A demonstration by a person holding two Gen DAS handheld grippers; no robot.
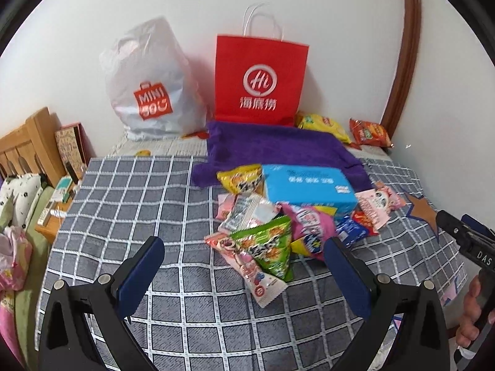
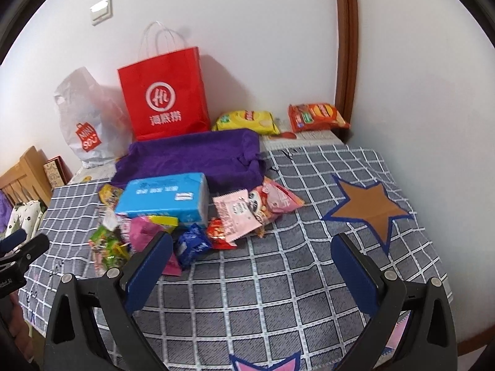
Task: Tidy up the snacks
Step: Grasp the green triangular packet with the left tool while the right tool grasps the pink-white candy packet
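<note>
The sorting looks barely begun: nearly all the snacks lie in one loose heap on the grey checked cloth (image 1: 130, 204), and neither gripper holds anything.

At the far left, against the wall, a white plastic bag (image 1: 148, 86) stands slumped and crinkly, soft-sided with a punched handle. Next to it a red paper bag (image 1: 260, 80) stands stiff and upright, flat-faced with thin cord handles. Either could be where the snacks go, though nothing shows which. In front of the paper bag a purple towel (image 1: 272, 145) lies spread out, fuzzy and rumpled.

The left gripper (image 1: 244, 266) hangs above the near edge of the heap with its jaws spread wide and empty. Between them lies a green packet (image 1: 269, 244), glossy and crumpled, overlapping a long pink-and-white wrapper (image 1: 260, 281). Behind these a blue tissue pack (image 1: 306, 185) sits on the pile, a soft rectangular block in smooth film, with a yellow packet (image 1: 238, 179) touching its left end.

Further right, a pale pink sachet (image 2: 238, 216) with a zigzag edge lies flat, touching a small red packet (image 2: 216, 232) and a blue one (image 2: 191, 244).

The right gripper (image 2: 250, 266) is also open and empty, over bare cloth near a brown star patch (image 2: 368, 207).

By the far right wall a yellow chip bag (image 2: 247, 120) and an orange chip bag (image 2: 315, 116) lie apart from the heap, puffy and shiny; they may already be set aside.
</note>
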